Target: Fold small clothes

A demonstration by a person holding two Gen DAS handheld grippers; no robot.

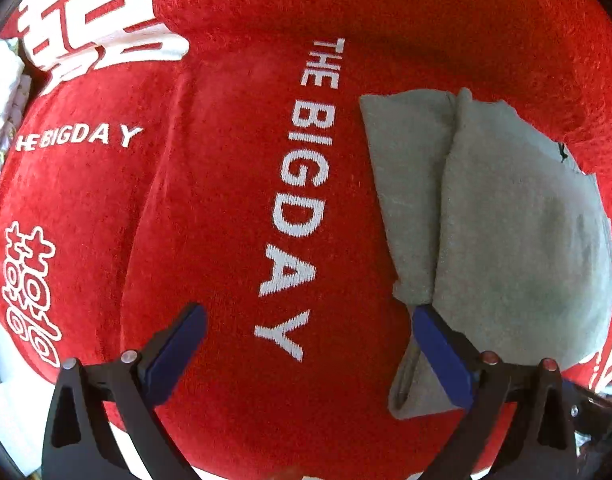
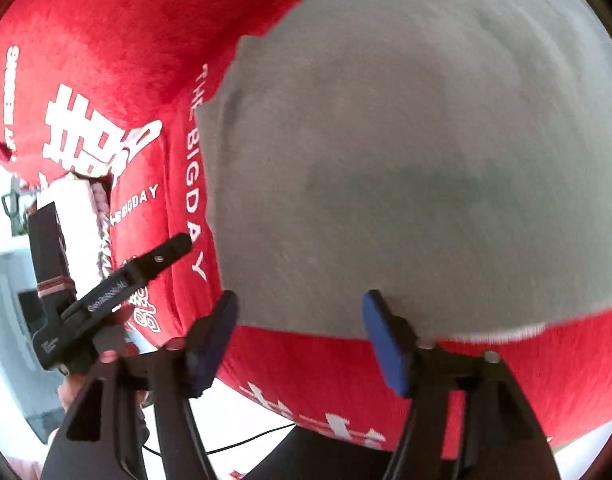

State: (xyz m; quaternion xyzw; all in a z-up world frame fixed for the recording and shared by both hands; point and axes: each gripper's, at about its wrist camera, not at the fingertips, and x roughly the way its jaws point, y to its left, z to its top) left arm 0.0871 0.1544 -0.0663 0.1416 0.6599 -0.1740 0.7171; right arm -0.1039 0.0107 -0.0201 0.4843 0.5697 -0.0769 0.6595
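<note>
Hovering our left gripper (image 1: 308, 316), jaws wide, empty; gray cloth (image 1: 506, 220) lies rightward, long axis running away. Our right gripper (image 2: 300, 312) nearer, wide over cloth's near edge on red blanket (image 1: 226, 200).

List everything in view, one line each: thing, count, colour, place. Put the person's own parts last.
garment: one, grey, partly folded, lying on the red cloth, right side of the left wrist view; fills most of the right wrist view.
cloth: one, red with white lettering "THE BIG DAY", spread under the garment.
pile: one, white and patterned, beyond the cloth's left edge in the right wrist view; what it is, unclear.
cable: one, dark, thin, on the white surface at the bottom of the right wrist view.
left tool: one, black with blue pads, open, right pad at the garment's edge.
right tool: one, black with blue pads, open, at the garment's near edge.
</note>
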